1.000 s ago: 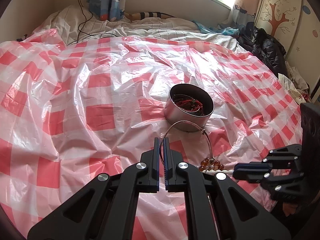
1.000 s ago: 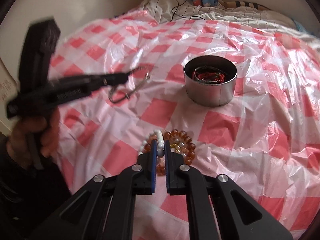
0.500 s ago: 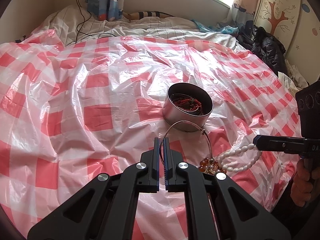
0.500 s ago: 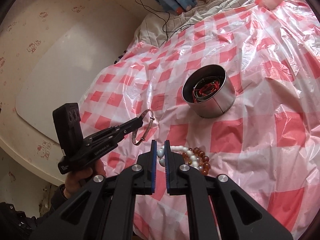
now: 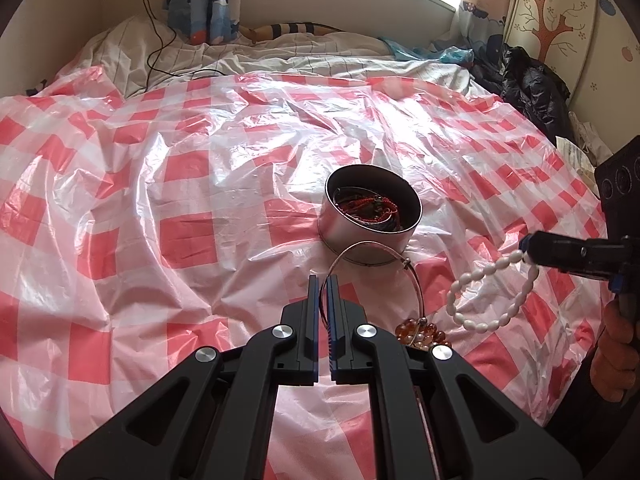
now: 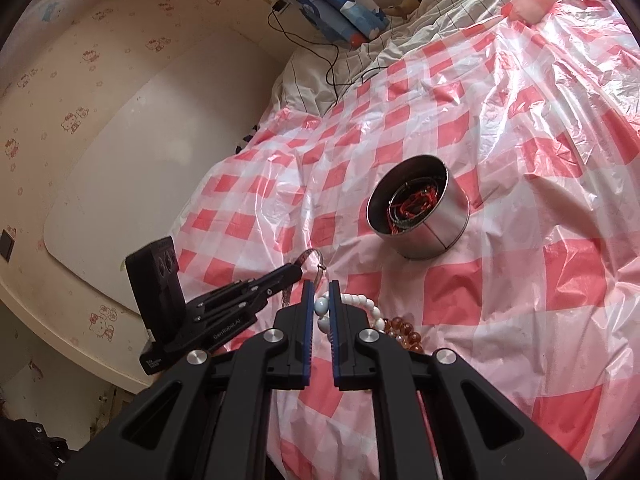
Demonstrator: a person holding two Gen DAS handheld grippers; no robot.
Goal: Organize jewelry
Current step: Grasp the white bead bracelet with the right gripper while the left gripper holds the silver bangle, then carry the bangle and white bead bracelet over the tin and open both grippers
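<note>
A round metal tin (image 5: 372, 216) holding red cords and bangles stands on the red-checked plastic sheet (image 5: 192, 184); it also shows in the right wrist view (image 6: 420, 216). My left gripper (image 5: 322, 280) is shut on a thin silver bangle (image 5: 400, 258), held above the sheet just in front of the tin. My right gripper (image 6: 321, 296) is shut on a white bead bracelet (image 5: 492, 292), which hangs in the air to the right of the bangle. An amber bead bracelet (image 5: 420, 330) lies on the sheet below them.
The sheet covers a bed. A black cable (image 5: 160, 40) runs over the striped bedding at the back. Dark clothes (image 5: 528, 88) are piled at the right edge. A white board (image 6: 132, 168) leans on the wall to the left.
My right gripper has lifted the white bead bracelet off the sheet and up to the right of the tin. My left gripper has held the bangle nearly still.
</note>
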